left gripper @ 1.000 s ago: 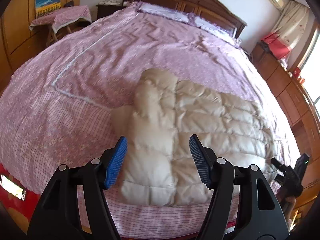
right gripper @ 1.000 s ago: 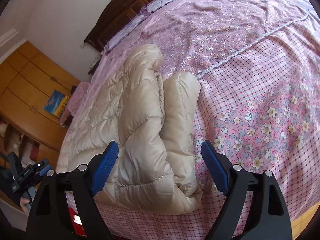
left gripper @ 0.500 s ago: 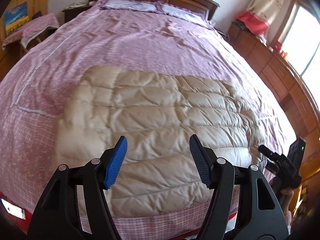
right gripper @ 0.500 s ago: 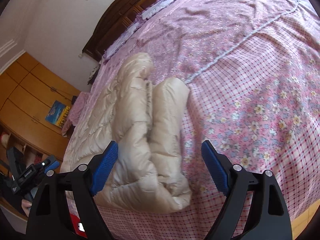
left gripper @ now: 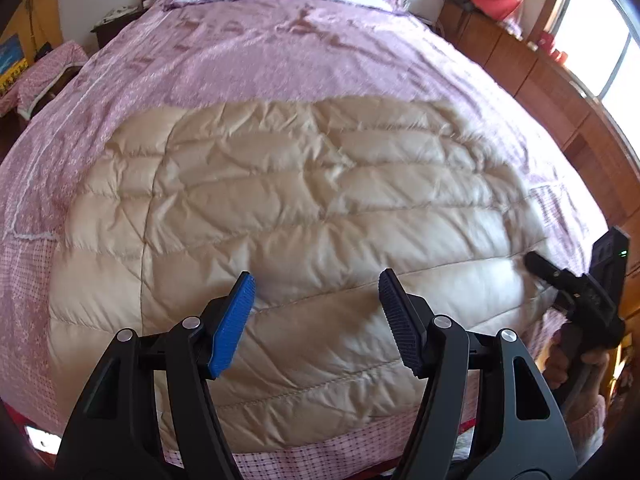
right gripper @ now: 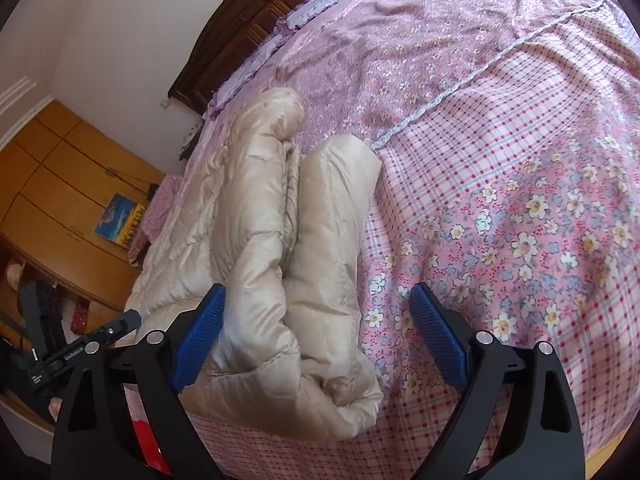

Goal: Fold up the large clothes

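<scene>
L gripper (left gripper: 316, 300) now closer over jacket (left gripper: 300, 220), jaws apart.

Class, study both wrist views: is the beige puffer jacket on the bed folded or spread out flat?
Partly folded. The puffer jacket lies broad on the bed, with sleeves doubled over at one end in the right wrist view.

- Left tongs (left gripper: 316, 316): black angular arms, silver screws, ribbed blue pads (left gripper: 234, 326).
- Right tongs (right gripper: 320, 334): the same black arms, blue pads (right gripper: 438, 336).
- Behind them, bare-skinned hand (left gripper: 560, 364), pink cuff.
</scene>
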`<control>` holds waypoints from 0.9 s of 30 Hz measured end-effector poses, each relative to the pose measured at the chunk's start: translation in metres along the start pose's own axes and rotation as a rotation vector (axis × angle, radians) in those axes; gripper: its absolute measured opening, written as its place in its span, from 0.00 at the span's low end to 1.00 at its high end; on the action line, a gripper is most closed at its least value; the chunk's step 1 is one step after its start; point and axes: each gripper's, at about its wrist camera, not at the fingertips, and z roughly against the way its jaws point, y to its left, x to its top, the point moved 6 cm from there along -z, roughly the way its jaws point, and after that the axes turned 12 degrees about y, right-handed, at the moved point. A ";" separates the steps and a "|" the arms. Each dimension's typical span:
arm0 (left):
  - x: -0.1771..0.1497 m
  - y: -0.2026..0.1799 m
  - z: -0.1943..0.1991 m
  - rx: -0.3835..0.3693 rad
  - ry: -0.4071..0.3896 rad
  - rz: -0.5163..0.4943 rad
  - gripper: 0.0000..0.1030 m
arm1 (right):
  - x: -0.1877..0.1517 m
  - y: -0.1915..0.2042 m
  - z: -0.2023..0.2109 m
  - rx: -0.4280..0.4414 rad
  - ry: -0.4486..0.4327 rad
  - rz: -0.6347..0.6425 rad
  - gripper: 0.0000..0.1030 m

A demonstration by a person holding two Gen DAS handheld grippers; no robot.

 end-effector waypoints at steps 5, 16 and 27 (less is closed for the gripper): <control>-0.004 0.002 0.002 0.017 -0.014 -0.005 0.63 | 0.000 0.002 -0.013 -0.030 0.034 0.039 0.93; -0.008 0.007 -0.027 0.034 0.054 -0.020 0.63 | -0.003 0.017 -0.028 0.161 0.103 -0.003 0.73; -0.009 0.006 -0.042 0.058 0.077 -0.056 0.63 | 0.009 0.039 -0.003 0.355 0.032 -0.025 0.33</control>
